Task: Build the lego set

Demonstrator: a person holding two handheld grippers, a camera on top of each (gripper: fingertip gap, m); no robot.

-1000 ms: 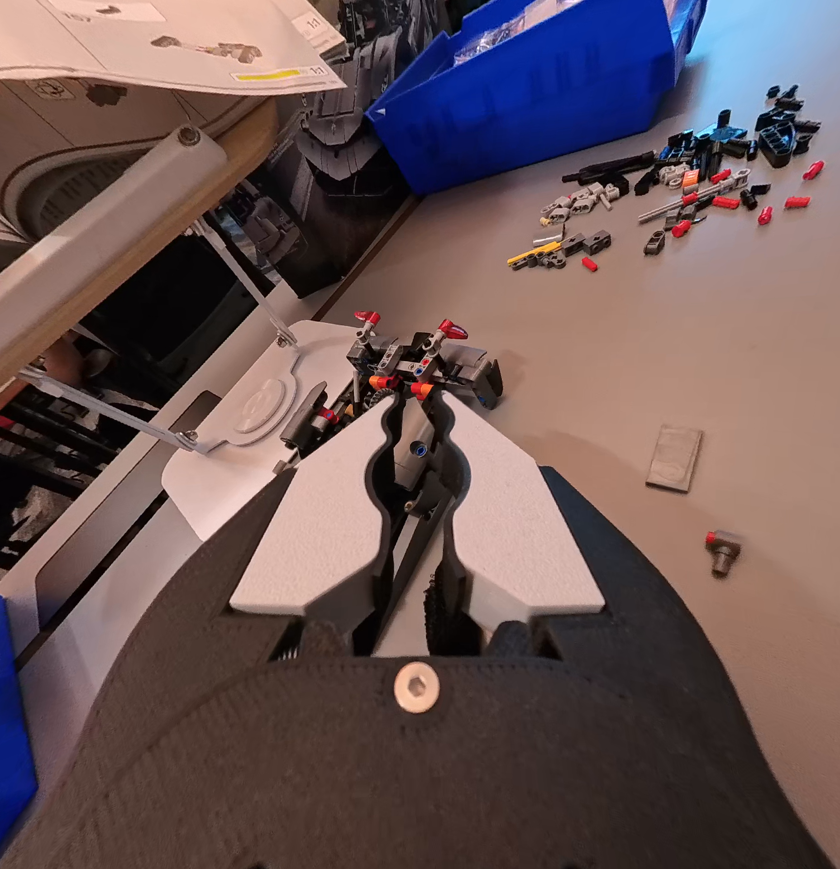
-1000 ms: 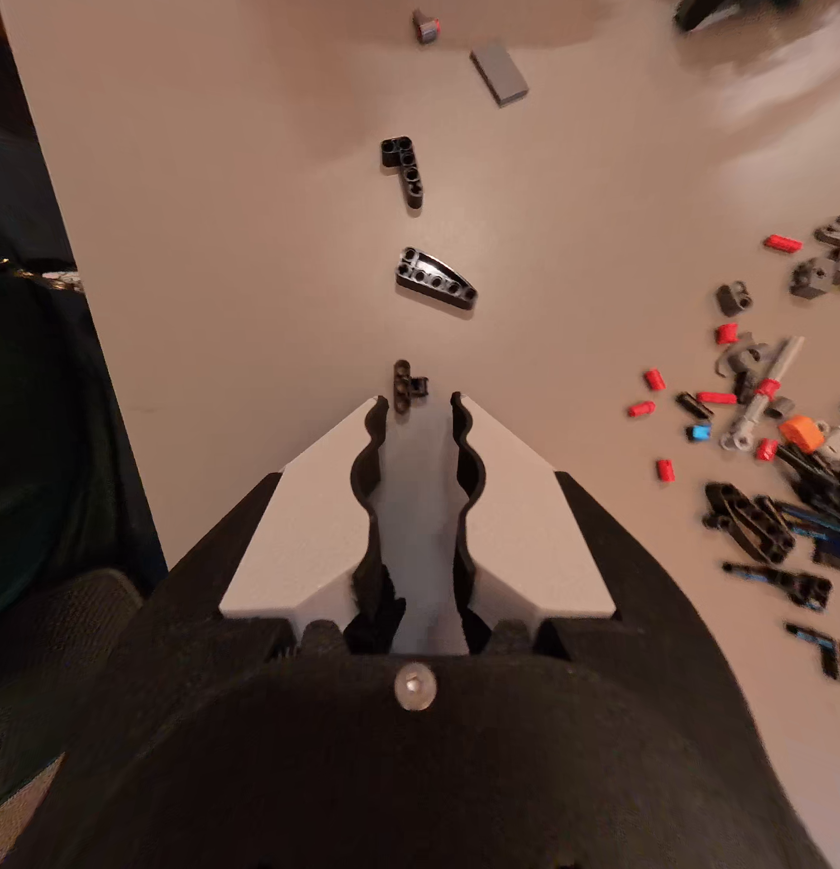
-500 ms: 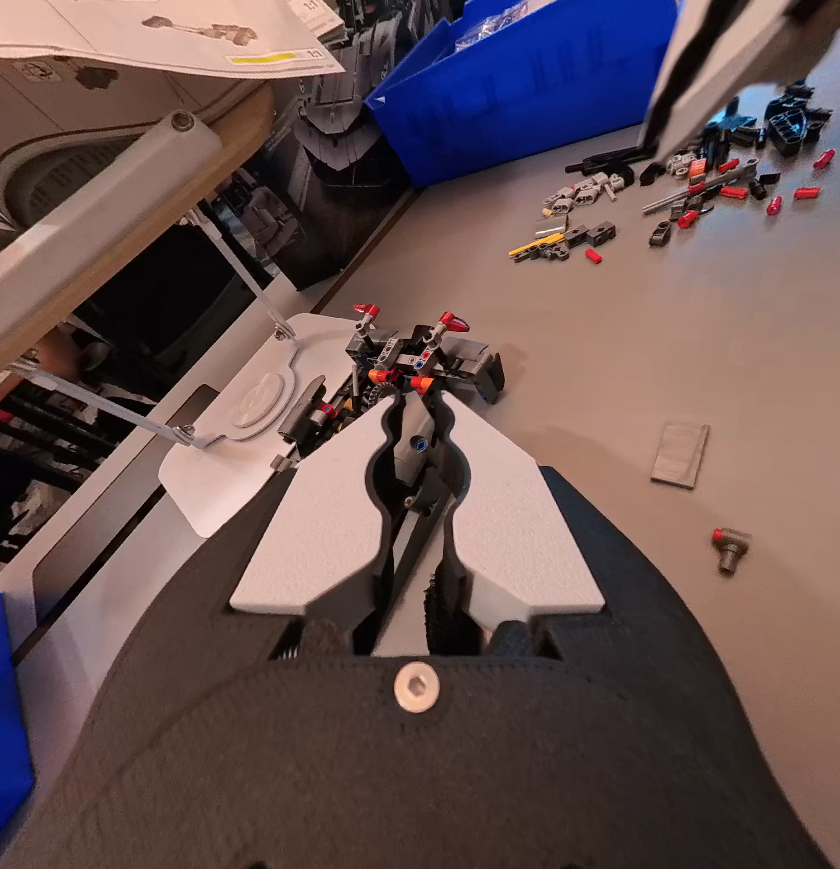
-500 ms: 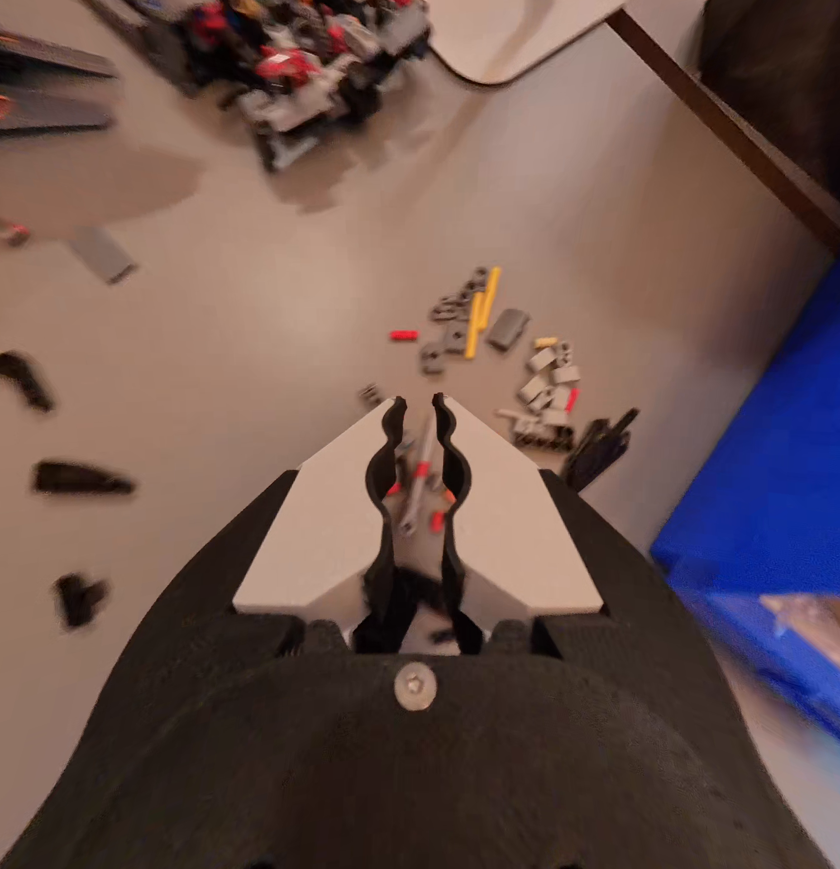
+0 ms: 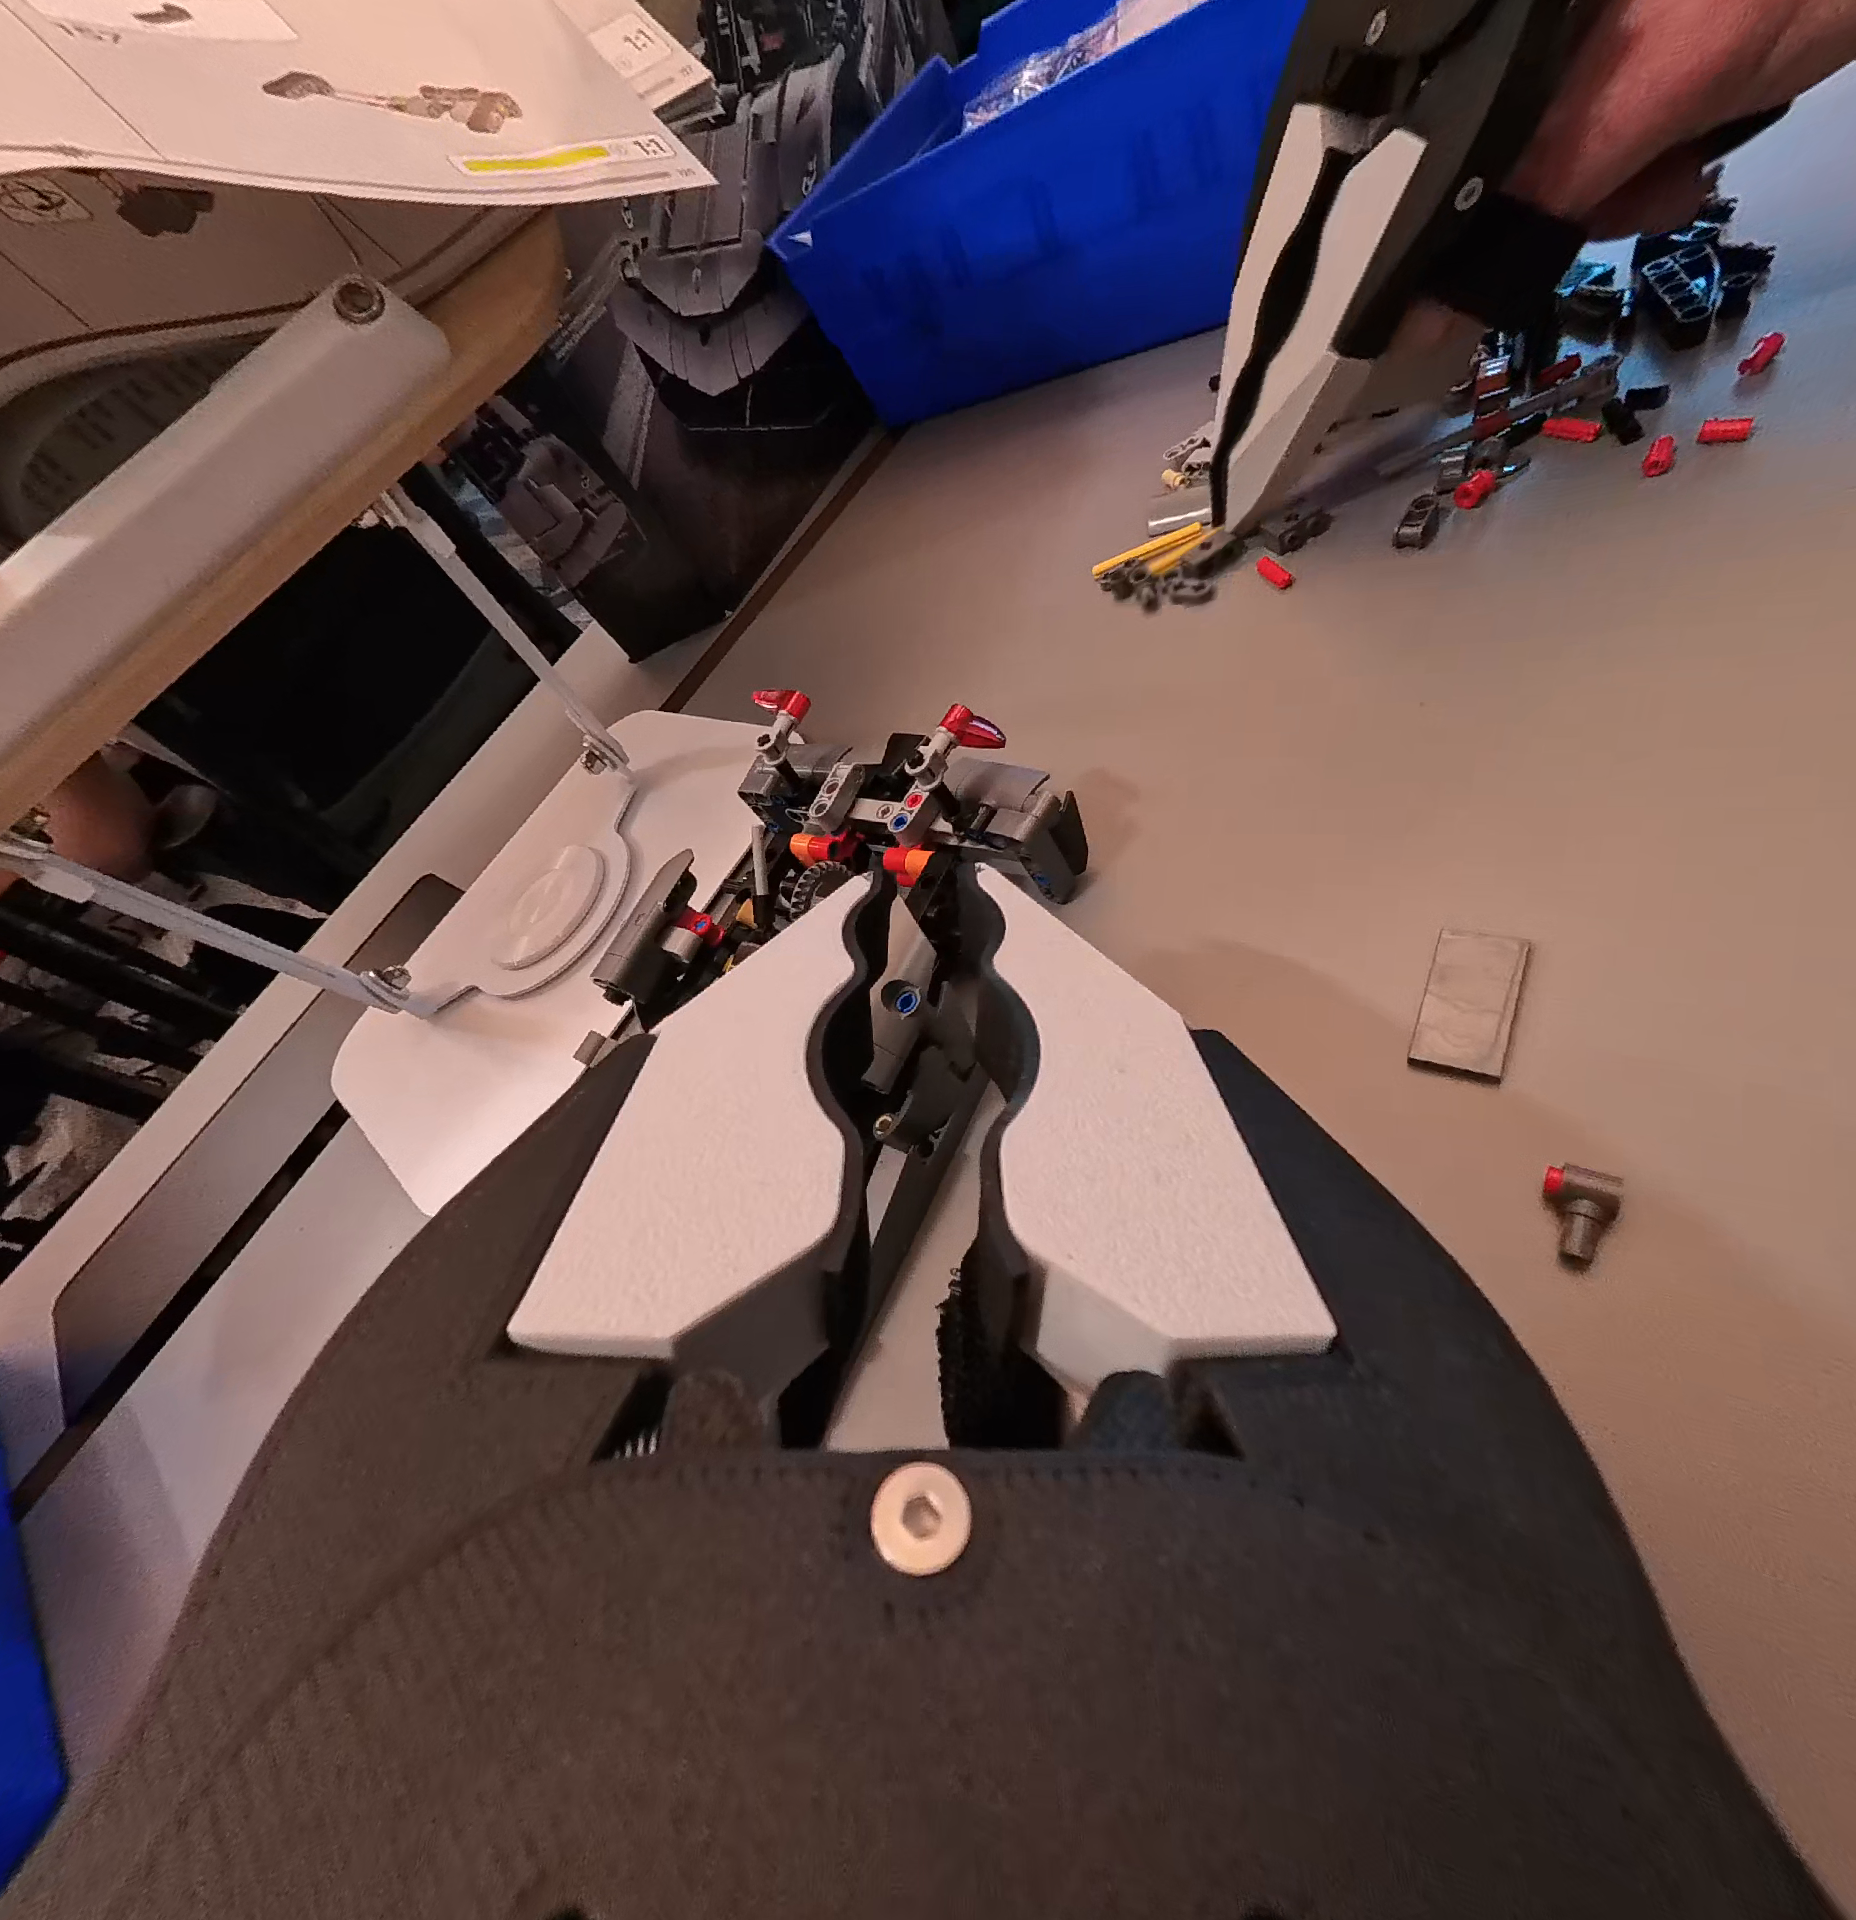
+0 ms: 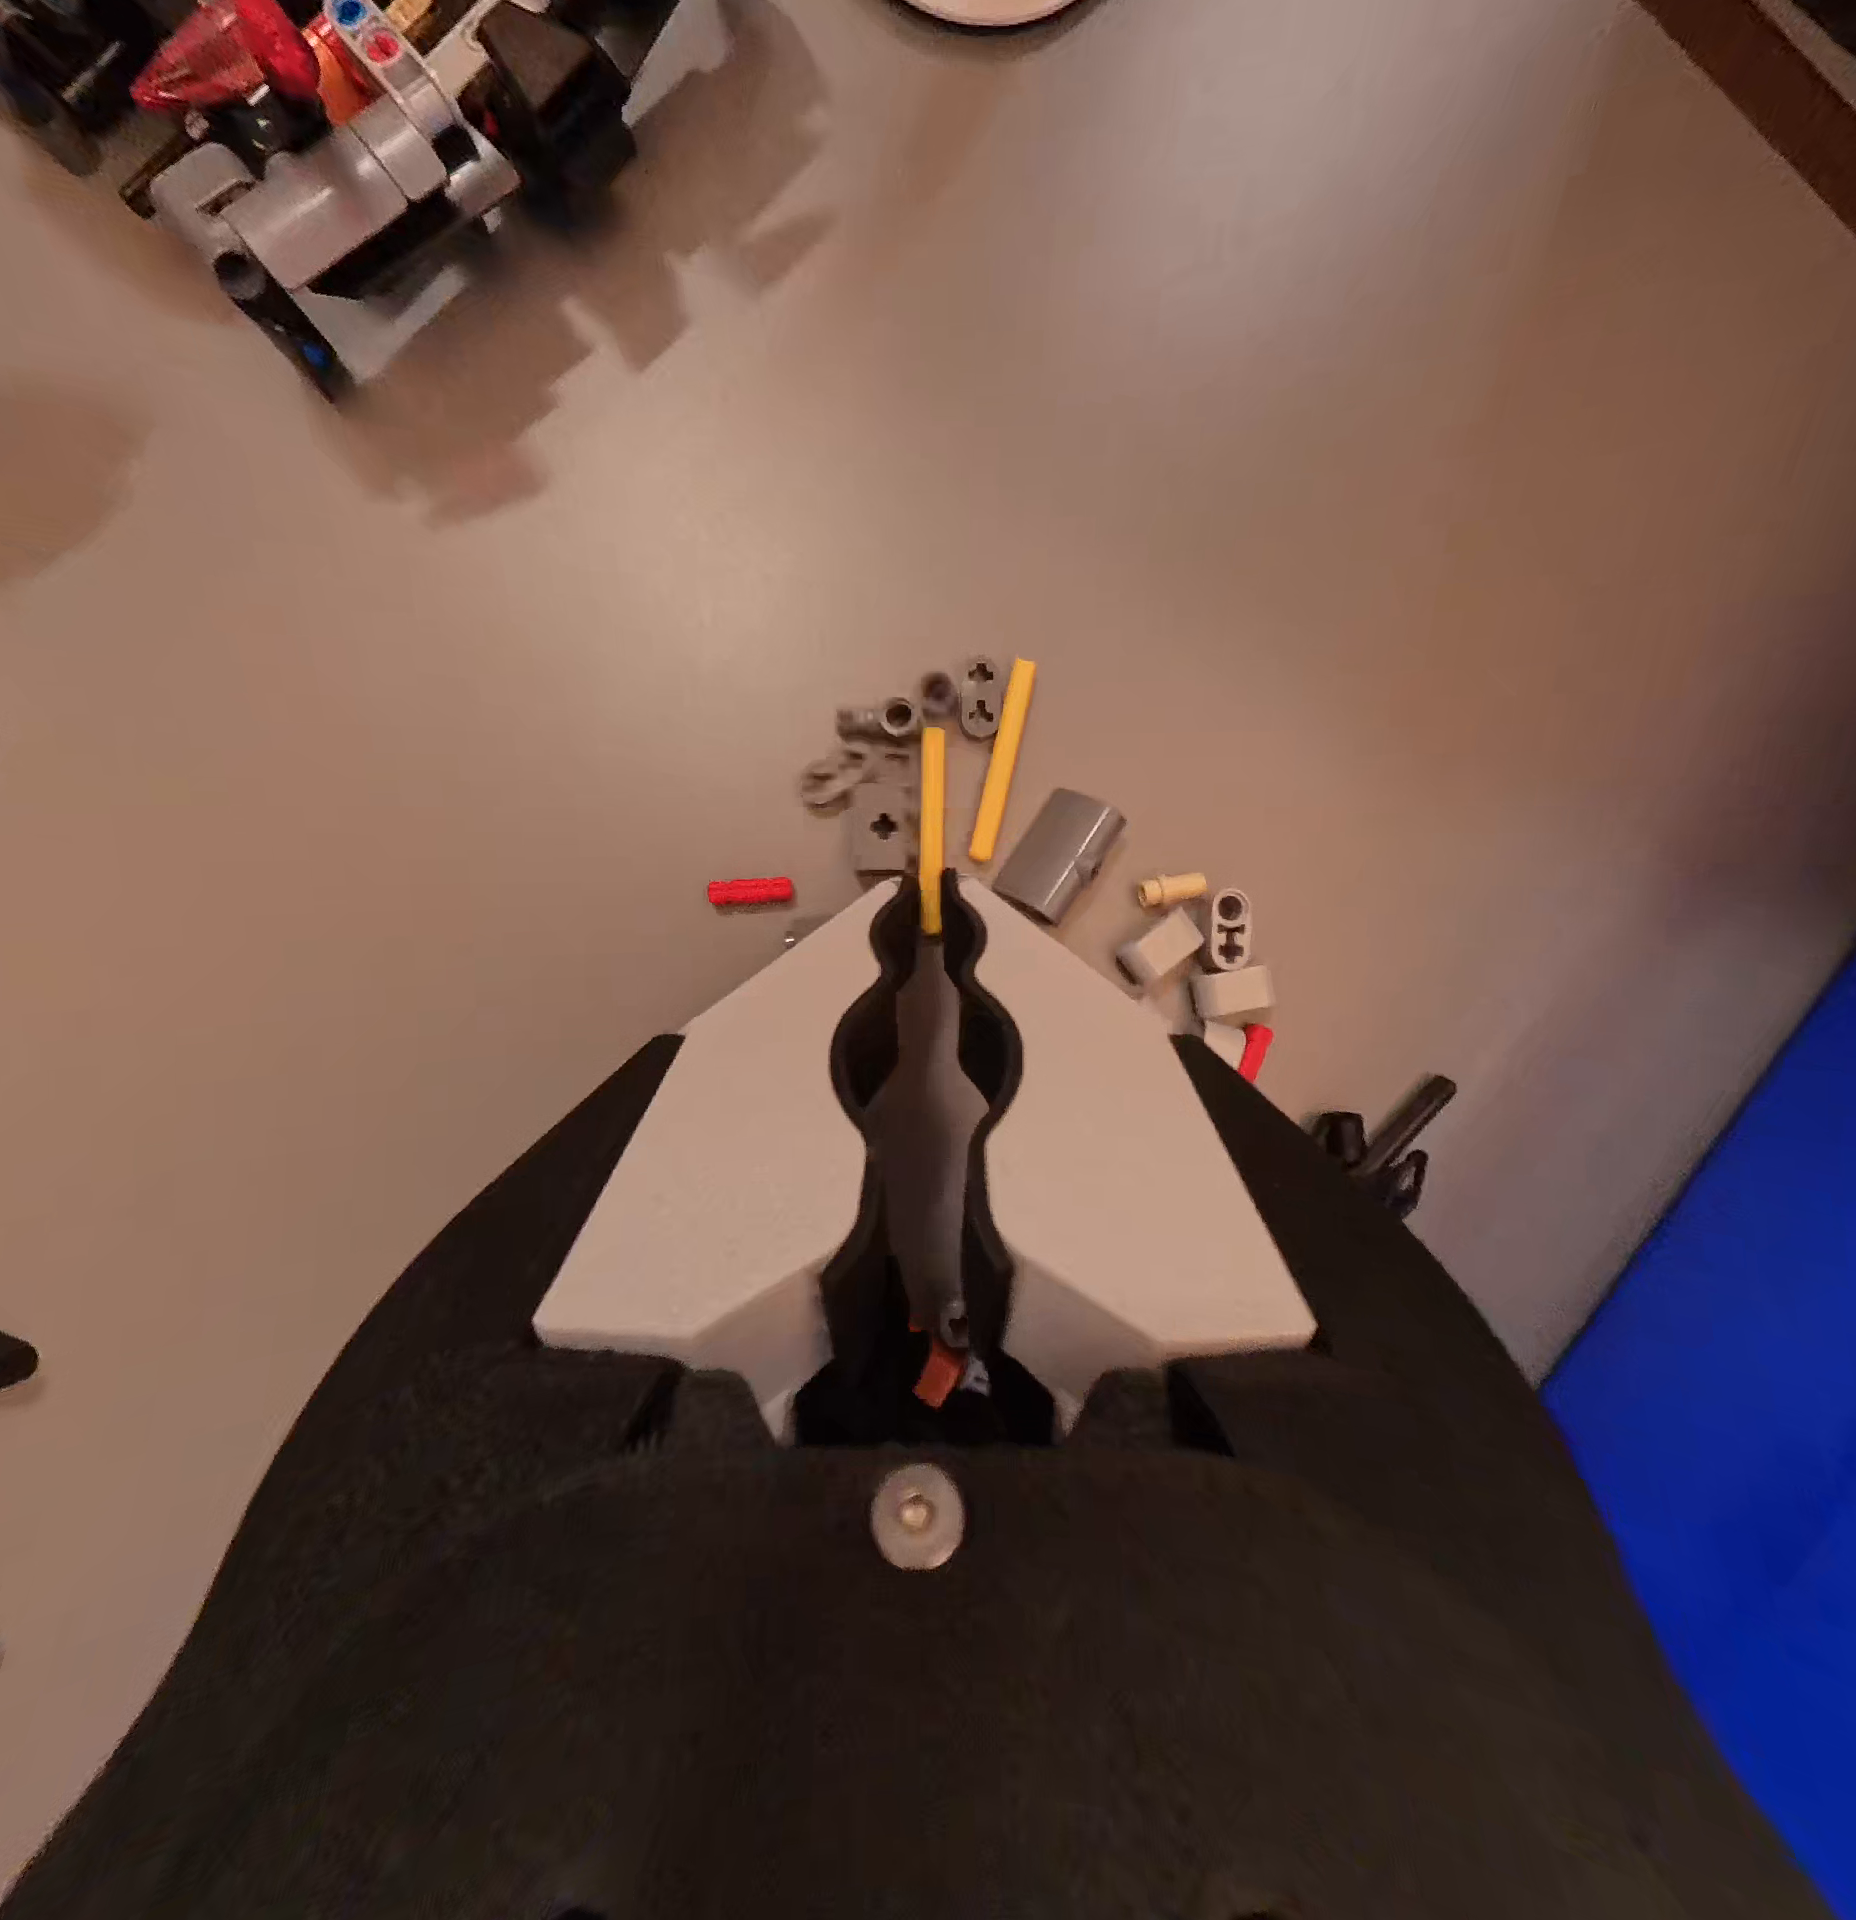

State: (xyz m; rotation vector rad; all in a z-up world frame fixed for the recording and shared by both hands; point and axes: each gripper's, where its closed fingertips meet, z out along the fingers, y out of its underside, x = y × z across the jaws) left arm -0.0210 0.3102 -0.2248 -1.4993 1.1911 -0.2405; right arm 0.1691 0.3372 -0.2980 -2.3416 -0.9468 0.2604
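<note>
- The half-built model [image 5: 908,821] sits on the grey table [image 5: 1319,790] by its edge; the left gripper [image 5: 922,883] has closed on its rear frame; rigid, but add-ons may snap off.
- The right gripper [image 6: 932,891] nips a yellow axle [image 6: 932,800] at one end; light, stiff, slippery.
- Only the left wrist view shows the blue bin [image 5: 1028,208].

Your left tool [image 5: 922,883] has a broad black, ribbed body with one silver hex screw [image 5: 920,1520] at its centre. Two pale grey wedge fingers [image 5: 706,1174] carry wavy black inner edges. Your right tool [image 6: 930,889] is built the same, with its own silver screw [image 6: 916,1514].
</note>
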